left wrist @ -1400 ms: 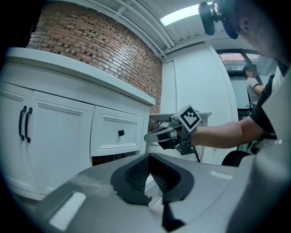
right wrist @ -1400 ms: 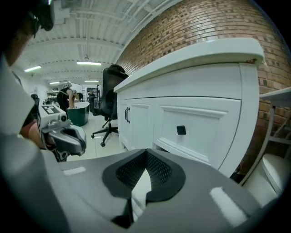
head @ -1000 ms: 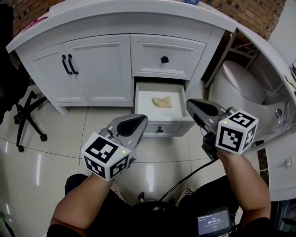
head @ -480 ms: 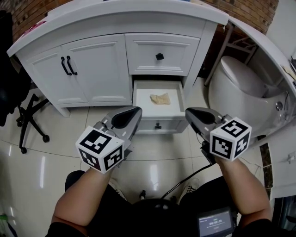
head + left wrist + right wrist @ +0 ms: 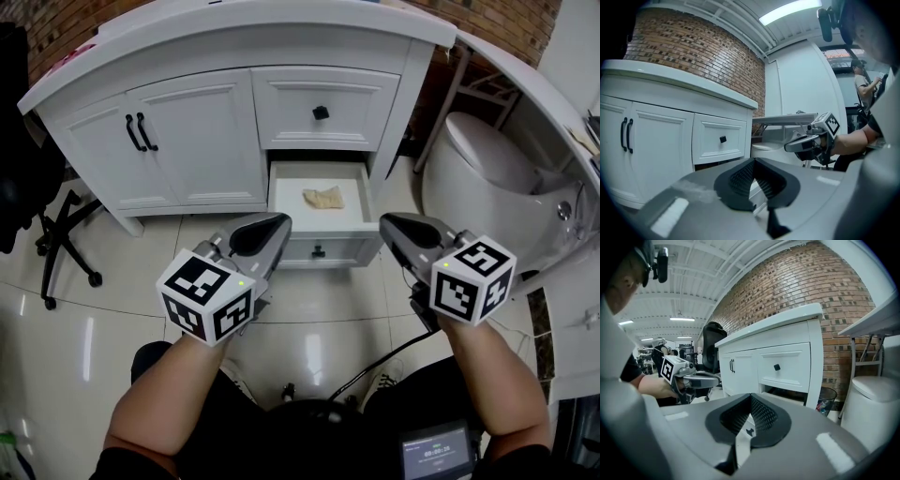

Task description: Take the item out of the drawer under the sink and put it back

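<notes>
left gripper [image 5: 277, 224], right gripper [image 5: 387, 223] seemingly closed

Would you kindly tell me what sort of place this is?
Probably a bathroom mock-up in a larger workspace: a white vanity cabinet with its lower drawer open, a toilet beside it, and an office chair on the tiled floor.

Bright even overhead light; ceiling strip lamp [image 5: 787, 11] blown out. Glare streaks on glossy floor [image 5: 89, 337]. Drawer [image 5: 349, 202] interior well lit. Fisheye bending, dark vignetted corners.
</notes>
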Motion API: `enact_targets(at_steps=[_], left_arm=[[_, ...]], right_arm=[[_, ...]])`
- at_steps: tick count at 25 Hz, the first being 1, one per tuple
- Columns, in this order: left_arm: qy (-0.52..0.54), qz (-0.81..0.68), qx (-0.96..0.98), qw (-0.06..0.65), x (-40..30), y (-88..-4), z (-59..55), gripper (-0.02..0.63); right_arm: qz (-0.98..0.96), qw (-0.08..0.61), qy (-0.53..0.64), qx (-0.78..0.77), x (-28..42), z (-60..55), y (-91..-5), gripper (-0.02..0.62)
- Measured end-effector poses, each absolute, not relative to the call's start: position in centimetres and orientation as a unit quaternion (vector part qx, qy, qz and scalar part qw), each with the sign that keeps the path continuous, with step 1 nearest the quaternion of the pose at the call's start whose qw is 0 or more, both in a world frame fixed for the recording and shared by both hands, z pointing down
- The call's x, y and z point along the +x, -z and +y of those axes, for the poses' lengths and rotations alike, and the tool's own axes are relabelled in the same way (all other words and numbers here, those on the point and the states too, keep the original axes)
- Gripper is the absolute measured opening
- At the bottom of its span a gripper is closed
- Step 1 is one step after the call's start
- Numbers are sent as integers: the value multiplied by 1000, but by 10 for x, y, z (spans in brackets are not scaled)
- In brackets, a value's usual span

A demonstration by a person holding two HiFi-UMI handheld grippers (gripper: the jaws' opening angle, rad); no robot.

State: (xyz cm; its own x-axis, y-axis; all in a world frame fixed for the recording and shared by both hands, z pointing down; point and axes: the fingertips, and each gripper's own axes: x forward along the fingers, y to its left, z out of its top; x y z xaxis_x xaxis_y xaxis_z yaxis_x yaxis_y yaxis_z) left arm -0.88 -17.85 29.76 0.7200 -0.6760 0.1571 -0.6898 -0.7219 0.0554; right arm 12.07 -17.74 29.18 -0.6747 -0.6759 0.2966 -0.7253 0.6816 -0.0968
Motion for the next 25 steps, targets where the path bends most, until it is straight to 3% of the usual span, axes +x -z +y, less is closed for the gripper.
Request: enact_targets(at_steps=[25], left_arm=[[-47,-387,920,29,-10,-262,-96,5]], right_arm=[[-917,97,-84,379,126,-93,-259,8]])
